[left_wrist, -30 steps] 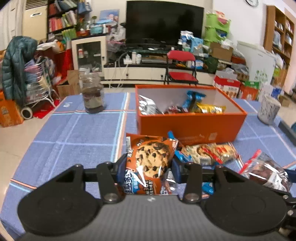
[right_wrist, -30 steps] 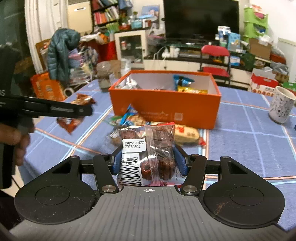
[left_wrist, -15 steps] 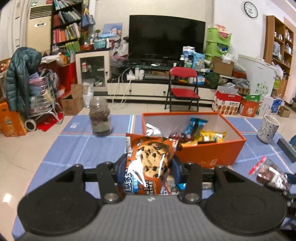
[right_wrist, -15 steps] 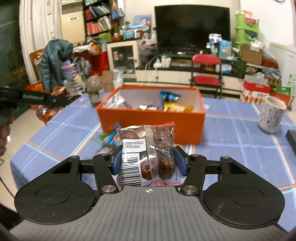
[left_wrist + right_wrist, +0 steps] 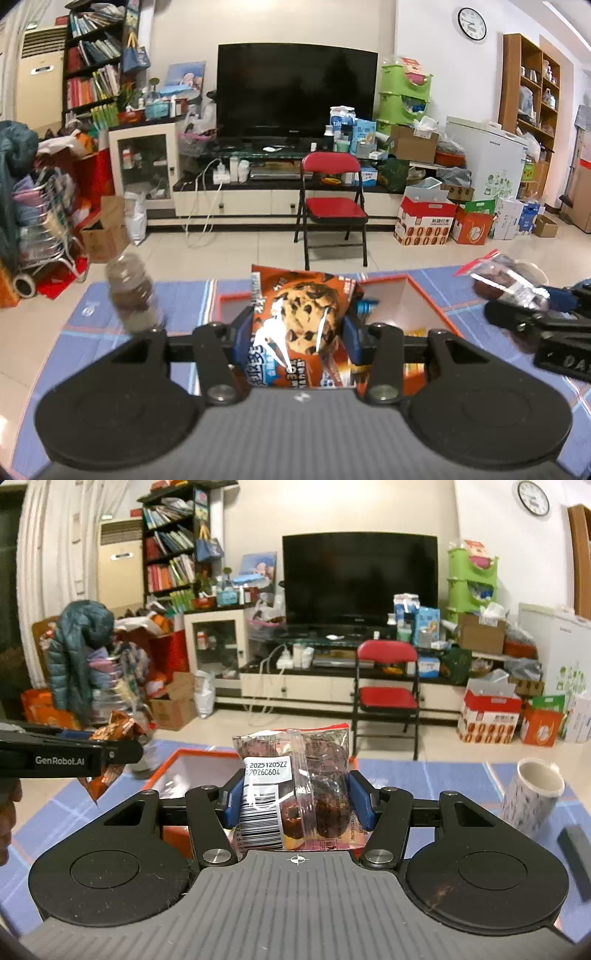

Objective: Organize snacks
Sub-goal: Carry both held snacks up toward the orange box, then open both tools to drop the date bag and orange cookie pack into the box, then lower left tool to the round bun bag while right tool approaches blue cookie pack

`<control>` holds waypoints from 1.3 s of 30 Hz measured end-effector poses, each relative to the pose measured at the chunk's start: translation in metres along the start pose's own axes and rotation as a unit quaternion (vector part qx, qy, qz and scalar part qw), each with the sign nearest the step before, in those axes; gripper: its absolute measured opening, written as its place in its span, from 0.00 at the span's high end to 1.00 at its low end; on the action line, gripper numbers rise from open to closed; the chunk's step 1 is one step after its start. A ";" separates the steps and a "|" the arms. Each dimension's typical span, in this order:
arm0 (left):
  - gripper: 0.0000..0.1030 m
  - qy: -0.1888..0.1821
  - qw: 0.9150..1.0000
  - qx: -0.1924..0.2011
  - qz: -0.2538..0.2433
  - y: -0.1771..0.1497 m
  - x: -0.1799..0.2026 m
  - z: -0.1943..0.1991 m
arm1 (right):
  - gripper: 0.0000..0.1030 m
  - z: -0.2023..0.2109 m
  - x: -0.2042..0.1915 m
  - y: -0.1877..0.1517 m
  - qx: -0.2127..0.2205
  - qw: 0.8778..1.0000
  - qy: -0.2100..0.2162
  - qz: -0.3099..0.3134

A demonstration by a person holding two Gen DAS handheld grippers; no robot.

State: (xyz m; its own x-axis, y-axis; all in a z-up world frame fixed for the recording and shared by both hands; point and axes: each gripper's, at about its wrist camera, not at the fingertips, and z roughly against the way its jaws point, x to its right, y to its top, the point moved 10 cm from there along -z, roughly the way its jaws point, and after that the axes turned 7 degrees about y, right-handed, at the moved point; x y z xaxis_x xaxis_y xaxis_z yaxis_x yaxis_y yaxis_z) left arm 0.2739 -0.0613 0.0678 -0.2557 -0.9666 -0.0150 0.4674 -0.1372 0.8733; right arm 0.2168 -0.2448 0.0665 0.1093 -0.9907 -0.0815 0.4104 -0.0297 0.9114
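Left gripper: pinching the cookie packet between its blue pads, held upright in the air in front of the orange box.
Right gripper: clamped on the clear bag of chocolate donuts, barcode label facing the camera, also in front of the orange box.
Orange box: open-topped, on the blue checked tablecloth; much of its inside is hidden behind the held packets, with only a blue wrapper and a yellow one showing in the left wrist view.
Left of the box: a jar with dark contents, blurred, standing on the cloth.
Right of the box: a white patterned mug on the cloth, and beyond it a dark flat object at the edge of view.
In the way: each gripper crosses the other's view at the side, the left one with its packet left of the box, the right one with its bag right of the box.
Behind the box: a red folding chair on the tiled floor, then a TV on a low stand.
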 end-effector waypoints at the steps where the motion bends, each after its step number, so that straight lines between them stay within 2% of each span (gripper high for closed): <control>1: 0.56 0.000 1.000 0.000 0.000 0.005 0.003 -0.011 | 0.57 -0.013 0.004 0.005 -0.004 1.000 -0.002 -0.001; 6: 0.54 0.014 0.999 -0.031 -0.016 0.007 0.015 -0.088 | 0.57 -0.081 0.020 0.015 -0.034 0.999 -0.007 -0.014; 7: 0.51 0.013 0.999 -0.046 -0.022 0.000 0.016 -0.107 | 0.56 -0.096 0.022 0.013 -0.046 0.999 -0.011 -0.013; 8: 0.38 0.013 0.998 -0.060 -0.018 -0.006 0.015 -0.119 | 0.55 -0.111 0.027 0.009 -0.063 0.998 -0.019 -0.015; 9: 0.33 0.017 0.997 -0.070 -0.010 -0.013 0.010 -0.124 | 0.55 -0.117 0.031 0.006 -0.068 0.997 -0.025 -0.023; 10: 0.33 0.018 0.997 -0.070 -0.006 -0.016 0.007 -0.122 | 0.55 -0.117 0.035 0.005 -0.067 0.997 -0.030 -0.030; 12: 0.28 0.007 0.999 -0.047 -0.011 -0.015 0.005 -0.102 | 0.50 -0.101 0.036 0.009 -0.045 0.998 -0.023 -0.033; 14: 0.27 0.014 1.000 -0.025 -0.013 -0.016 -0.004 -0.076 | 0.48 -0.071 0.034 0.008 -0.019 0.999 -0.027 -0.026; 16: 0.17 0.018 1.000 -0.001 -0.006 -0.020 -0.014 -0.046 | 0.42 -0.042 0.030 -0.002 -0.002 0.999 -0.033 -0.017; 17: 0.05 0.026 1.000 0.007 -0.003 -0.025 -0.018 -0.031 | 0.41 -0.026 0.024 -0.013 0.003 0.999 -0.034 -0.007; 19: 0.02 0.050 0.999 0.017 -0.002 -0.040 -0.025 -0.005 | 0.39 -0.005 0.010 -0.036 -0.004 0.999 -0.039 0.009; 21: 0.02 0.062 0.998 0.011 -0.010 -0.061 -0.025 0.016 | 0.39 0.012 -0.002 -0.058 -0.016 0.999 -0.029 -0.009; 23: 0.02 0.073 0.997 0.004 -0.008 -0.083 -0.025 0.035 | 0.39 0.031 -0.008 -0.069 -0.018 0.998 -0.013 -0.061; 26: 0.01 0.075 0.996 -0.032 0.021 -0.111 -0.028 0.047 | 0.31 0.058 -0.006 -0.072 -0.024 0.991 0.003 -0.131; 29: 0.01 0.077 0.994 -0.063 0.042 -0.125 -0.019 0.045 | 0.30 0.085 -0.013 -0.058 -0.010 0.983 0.006 -0.182; 31: 0.01 0.091 0.993 -0.071 0.032 -0.128 -0.009 0.041 | 0.30 0.100 -0.037 -0.044 0.000 0.987 0.009 -0.162; 33: 0.01 0.085 0.993 -0.082 0.021 -0.129 -0.003 0.048 | 0.29 0.117 -0.063 -0.031 0.014 0.994 0.006 -0.108; 35: 0.01 0.080 0.995 -0.053 0.016 -0.124 -0.009 0.072 | 0.25 0.132 -0.063 -0.027 0.024 0.994 0.006 -0.102; 37: 0.01 0.098 0.995 -0.021 -0.003 -0.118 -0.019 0.092 | 0.23 0.141 -0.052 -0.032 0.018 0.991 0.023 -0.133; 39: 0.01 0.098 0.995 0.029 -0.013 -0.115 -0.032 0.114 | 0.23 0.149 -0.052 -0.039 0.027 0.991 0.034 -0.124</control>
State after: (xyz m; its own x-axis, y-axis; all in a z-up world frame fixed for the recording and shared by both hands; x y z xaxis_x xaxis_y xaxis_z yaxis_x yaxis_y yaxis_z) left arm 0.1322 0.0096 0.0236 -0.0937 -0.9874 -0.1272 0.4112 -0.1547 0.8983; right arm 0.0607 -0.2122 0.0954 0.0728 -0.9409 -0.3308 0.3834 -0.2798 0.8802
